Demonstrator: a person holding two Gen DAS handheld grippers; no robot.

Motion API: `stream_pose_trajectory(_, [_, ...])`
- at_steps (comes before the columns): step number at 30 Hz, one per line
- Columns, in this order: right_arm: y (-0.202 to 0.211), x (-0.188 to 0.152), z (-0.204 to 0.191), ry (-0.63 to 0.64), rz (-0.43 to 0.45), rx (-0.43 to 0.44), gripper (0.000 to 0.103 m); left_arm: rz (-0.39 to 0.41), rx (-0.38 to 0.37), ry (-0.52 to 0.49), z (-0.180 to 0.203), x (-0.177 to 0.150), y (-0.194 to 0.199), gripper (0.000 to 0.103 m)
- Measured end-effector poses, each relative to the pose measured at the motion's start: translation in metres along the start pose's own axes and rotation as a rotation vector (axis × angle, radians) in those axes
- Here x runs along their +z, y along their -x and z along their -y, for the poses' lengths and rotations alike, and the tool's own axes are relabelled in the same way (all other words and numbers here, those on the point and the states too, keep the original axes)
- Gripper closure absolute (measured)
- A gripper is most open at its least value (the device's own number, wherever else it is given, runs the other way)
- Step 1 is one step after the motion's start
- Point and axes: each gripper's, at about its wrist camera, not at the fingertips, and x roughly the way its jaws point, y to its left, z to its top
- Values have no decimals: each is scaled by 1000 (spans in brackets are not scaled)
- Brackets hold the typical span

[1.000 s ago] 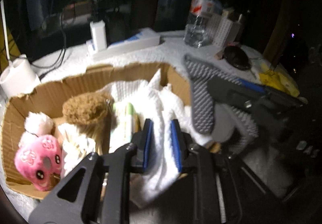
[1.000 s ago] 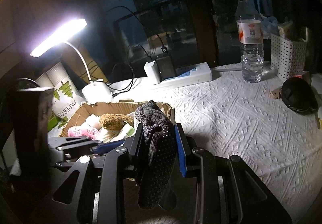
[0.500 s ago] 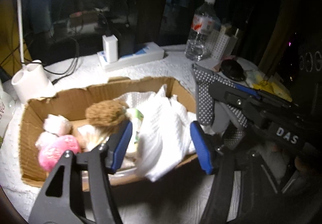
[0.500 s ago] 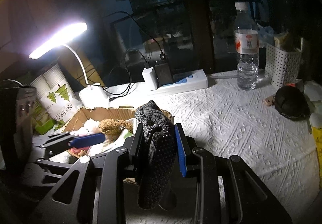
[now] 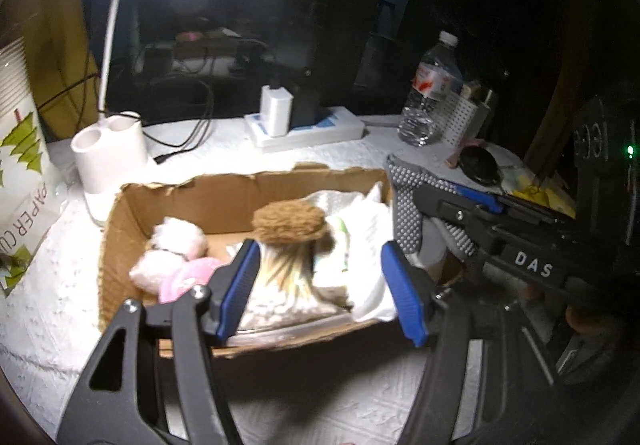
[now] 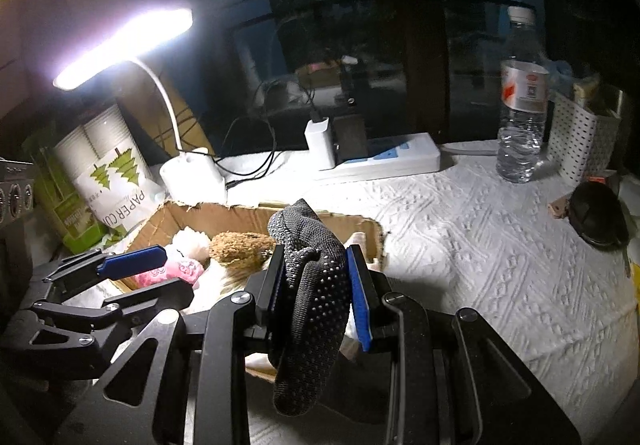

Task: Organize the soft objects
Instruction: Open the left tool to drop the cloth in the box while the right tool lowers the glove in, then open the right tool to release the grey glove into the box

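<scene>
Cardboard box (image 5: 224, 201), open-topped with torn rim, sits on the white textured counter (image 6: 480, 237) and holds the soft stuff: brown fuzzy plush (image 5: 290, 221), pink plush toy (image 5: 188, 277), pale fluffy plush (image 5: 176, 237), white folded cloth (image 5: 368, 229). My left jaws (image 5: 320, 289) stand wide apart over the box's near edge, having just been opening, nothing between the blue pads. My right jaws (image 6: 318, 297) are clamped on a dark grey knit glove with rubber dots (image 6: 312, 285), which hangs limp out of both ends of the grip, just beside the box's right end and not yet in it.

Risks, my judgement: the glove is floppy, so its dangling tail may catch the torn rim or drape outside the box when I let go. The white cloth looks to hang over the near right corner; a nudge could drag it out. Both grippers crowd the same corner, so they could knock each other. The box is light and may slide if bumped.

Hard to read: the box's near wall is partly hidden behind my own fingers, the cloth's front edge is cut off by the right pad, and the right side of the left view is too dark. Plush under the brown one is blurred; can't tell what the striped thing is.
</scene>
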Motion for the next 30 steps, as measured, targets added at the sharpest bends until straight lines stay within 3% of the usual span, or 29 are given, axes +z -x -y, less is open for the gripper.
stream_pose_trajectory(11, [-49,-14,-14,48,-103,-70,72,-5,-2,41,-32,-9,-6,39])
stream_pose_trajectory(18, [-59,-20,-31,161,-124,-177,72,-6,-14,53,-37,-11,-10,39])
stream_pose_trajectory(23, [-60,-18,-32,151,-138,-191,69,1,-8,50,-38,-11,-5,39])
stream_pose_trajectory(30, [-41,-14,-32,106,-111,-179,48,26,8,39,-34,-13,12,39])
